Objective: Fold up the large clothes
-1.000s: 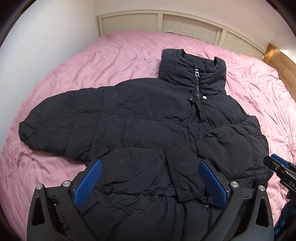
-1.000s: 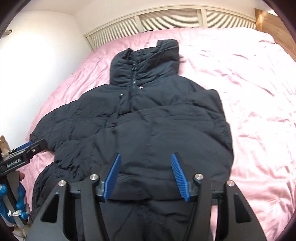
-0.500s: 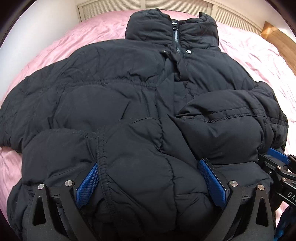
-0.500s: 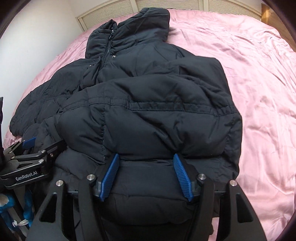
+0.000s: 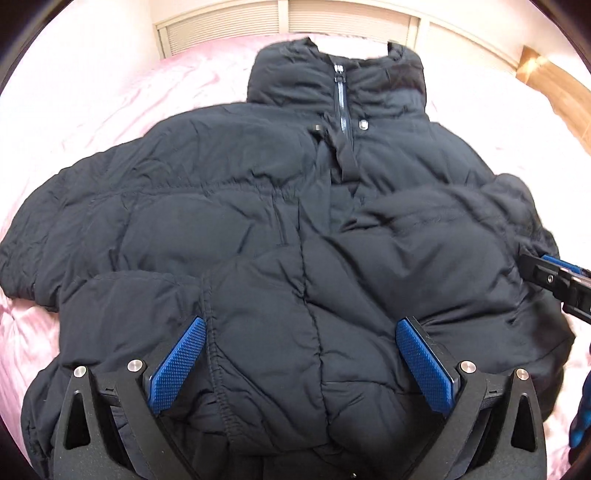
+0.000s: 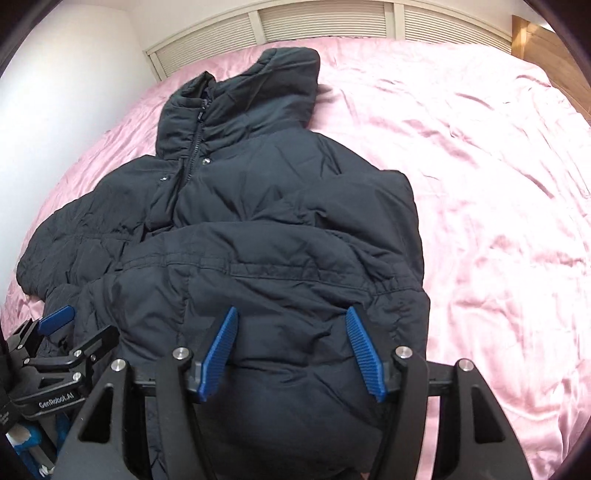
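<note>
Both tools are sinking closer onto the puffy, soft jacket; left tool and right tool are standing apart, straddling hem folds worth pinching.

The black puffer jacket fills the near and left part of the pink bed, its puffed folds bulging up between the fingers of both hand-held grippers. Right of the jacket the bedspread lies bare and open. A slatted headboard closes the far side, and a white wall the left.
</note>
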`<act>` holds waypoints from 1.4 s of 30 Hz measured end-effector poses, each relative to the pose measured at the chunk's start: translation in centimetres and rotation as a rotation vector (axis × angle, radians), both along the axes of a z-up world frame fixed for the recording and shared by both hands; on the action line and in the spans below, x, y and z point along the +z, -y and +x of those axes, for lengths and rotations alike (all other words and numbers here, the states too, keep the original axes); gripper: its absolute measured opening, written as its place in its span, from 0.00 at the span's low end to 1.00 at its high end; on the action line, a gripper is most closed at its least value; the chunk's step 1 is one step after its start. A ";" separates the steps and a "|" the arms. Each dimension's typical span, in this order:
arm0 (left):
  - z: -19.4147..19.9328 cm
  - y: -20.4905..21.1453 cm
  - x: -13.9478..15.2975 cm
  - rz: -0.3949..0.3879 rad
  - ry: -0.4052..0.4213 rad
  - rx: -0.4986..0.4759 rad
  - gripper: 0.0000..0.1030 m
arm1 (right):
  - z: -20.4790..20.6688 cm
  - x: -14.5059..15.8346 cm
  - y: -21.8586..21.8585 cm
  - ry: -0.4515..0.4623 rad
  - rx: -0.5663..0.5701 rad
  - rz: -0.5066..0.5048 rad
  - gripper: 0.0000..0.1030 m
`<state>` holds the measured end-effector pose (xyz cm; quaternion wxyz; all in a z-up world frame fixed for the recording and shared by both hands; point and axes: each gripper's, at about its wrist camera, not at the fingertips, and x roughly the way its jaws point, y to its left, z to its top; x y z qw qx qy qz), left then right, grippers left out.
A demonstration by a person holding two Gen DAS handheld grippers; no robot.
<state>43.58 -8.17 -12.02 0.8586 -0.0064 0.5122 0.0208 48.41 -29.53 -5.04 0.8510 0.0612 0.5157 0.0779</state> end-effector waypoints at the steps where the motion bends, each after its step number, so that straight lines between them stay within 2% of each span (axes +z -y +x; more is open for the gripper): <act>1: 0.1 -0.1 -0.7 -0.014 -0.023 0.001 0.99 | 0.3 -0.8 -0.1 -0.023 0.002 -0.002 0.59; 4: 0.5 -0.7 -0.7 -0.046 -0.038 0.007 0.99 | 0.2 -1.8 -0.9 -0.043 -0.004 -0.036 0.61; 8: -0.4 -1.3 1.3 -0.033 -0.018 -0.022 0.99 | -0.4 -0.1 -1.1 -0.052 -0.052 -0.025 0.61; 15: -3.5 -4.1 6.1 -0.036 0.009 -0.040 0.99 | -4.3 5.7 -2.4 -0.032 -0.086 -0.025 0.61; 19: -5.4 -6.4 9.2 -0.009 0.061 -0.030 0.99 | -7.1 10.0 -3.4 -0.012 -0.098 -0.044 0.61; 24: -7.1 -10.7 13.7 -0.023 0.104 -0.030 0.99 | -10.2 15.0 -4.4 0.007 -0.139 -0.039 0.61; 30: -7.7 -16.6 17.4 -0.070 0.109 0.013 0.99 | -13.3 19.8 -5.6 0.033 -0.201 -0.004 0.61; 34: -8.3 -20.7 19.1 -0.095 0.130 0.048 0.99 | -14.1 22.2 -6.0 0.053 -0.239 -0.006 0.61; 37: -8.7 -23.9 20.1 -0.150 0.157 0.071 0.99 | -14.6 23.9 -6.0 0.080 -0.261 -0.019 0.61; 42: -8.7 -28.2 20.0 -0.212 0.178 0.115 0.99 | -15.2 26.4 -6.0 0.114 -0.294 -0.037 0.61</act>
